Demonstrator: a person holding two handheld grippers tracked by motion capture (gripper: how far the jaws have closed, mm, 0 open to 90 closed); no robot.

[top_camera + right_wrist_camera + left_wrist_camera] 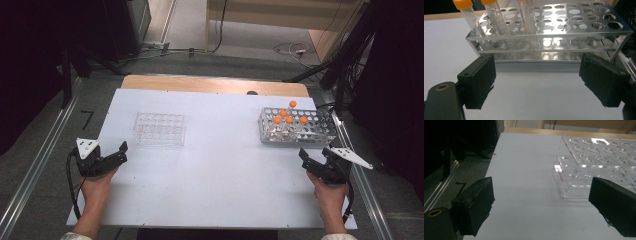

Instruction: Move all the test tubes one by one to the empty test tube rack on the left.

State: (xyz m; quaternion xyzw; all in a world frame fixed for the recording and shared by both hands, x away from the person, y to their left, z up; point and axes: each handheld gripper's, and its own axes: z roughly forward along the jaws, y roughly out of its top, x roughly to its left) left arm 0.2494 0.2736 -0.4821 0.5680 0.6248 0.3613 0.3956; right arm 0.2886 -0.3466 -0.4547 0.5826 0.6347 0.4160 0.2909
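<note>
- On the white table (215, 175), two racks are set well apart: a clear plastic rack (160, 128) toward the left and a metal rack (297, 126) toward the right.
- At the left edge of the table, the left gripper (120, 152) is held in the person's left hand (95, 182); its jaws are spread wide and nothing is held or touched by them.
- From the left gripper view, the clear plastic rack (596, 165) is seen ahead and to the right of the gap between the jaws, near but apart from them; its holes appear empty, though the glare on the plastic makes this hard to confirm.
- At the right edge of the table, the right gripper (314, 159) is held in the person's right hand (330, 192); its jaws are likewise opened wide, with only bare table surface between them.
- From the right gripper view, the metal rack (554, 32) is seen just beyond the jaw tips, not touched by either jaw.
- Orange-capped tubes (289, 116) are stood in the left part of the metal rack; five caps are counted from the high view, one of them raised above the others.
- Three of these tubes (497, 25) are shown at the upper left of the right gripper view, two leaning slightly in their holes.
- A grey three-cornered plate (87, 146) is carried on top of the left gripper.
</note>
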